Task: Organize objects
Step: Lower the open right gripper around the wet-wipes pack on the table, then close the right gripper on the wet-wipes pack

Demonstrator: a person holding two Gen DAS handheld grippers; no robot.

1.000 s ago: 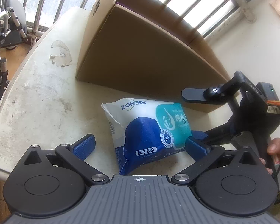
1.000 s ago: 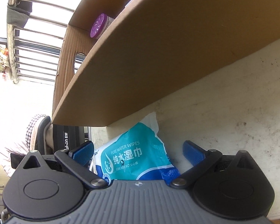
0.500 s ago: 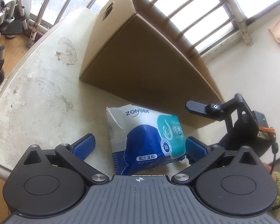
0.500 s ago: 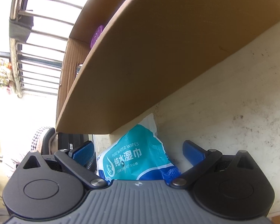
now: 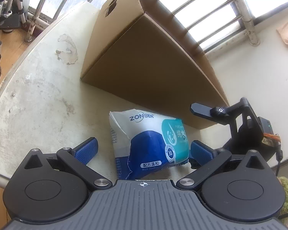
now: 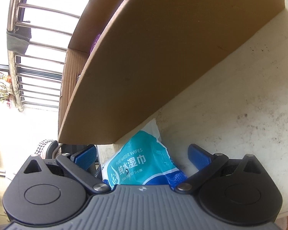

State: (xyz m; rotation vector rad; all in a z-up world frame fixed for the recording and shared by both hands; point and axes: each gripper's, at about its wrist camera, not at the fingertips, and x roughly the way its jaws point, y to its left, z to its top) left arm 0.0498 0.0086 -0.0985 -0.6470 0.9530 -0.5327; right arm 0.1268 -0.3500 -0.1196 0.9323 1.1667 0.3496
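Wipes pack (image 5: 149, 143) lies flat on table (image 5: 38, 95), just in front of box (image 5: 149, 63), near the box's R corner. Pack white/blue/teal, "ZONSEN" on white end, "30" badge. Far corner of pack close to box wall; contact there can't be told.

L gripper (image 5: 144, 150): jaws spread wide, pack between them. L pad clear of the pack w/ bare table between; R pad just beside pack's teal edge, touching or not unclear. Nothing pinched.

R gripper (image 6: 142, 154): jaws also spread, pack (image 6: 142, 161) between pads, gap on both sides. Not gripping. From L view the R gripper's body (image 5: 245, 134) sits right of pack, near box corner, one finger reaching toward the box wall.

Surroundings: box wall stands directly behind pack, blocks the way forward for both grippers. Table top worn, stained, w/ chipped patch (image 5: 67, 48) left of box. Window bars (image 5: 211, 9) behind box. Wheelchair-like frame (image 5: 2, 19) on floor far L. White wall R side.

Containers: box is open-topped cardboard, hand-hole (image 5: 111, 7) in end panel. R view shows sliver of purple item (image 6: 95, 44) inside over the rim, mostly hidden; rest of the inside can't be seen.
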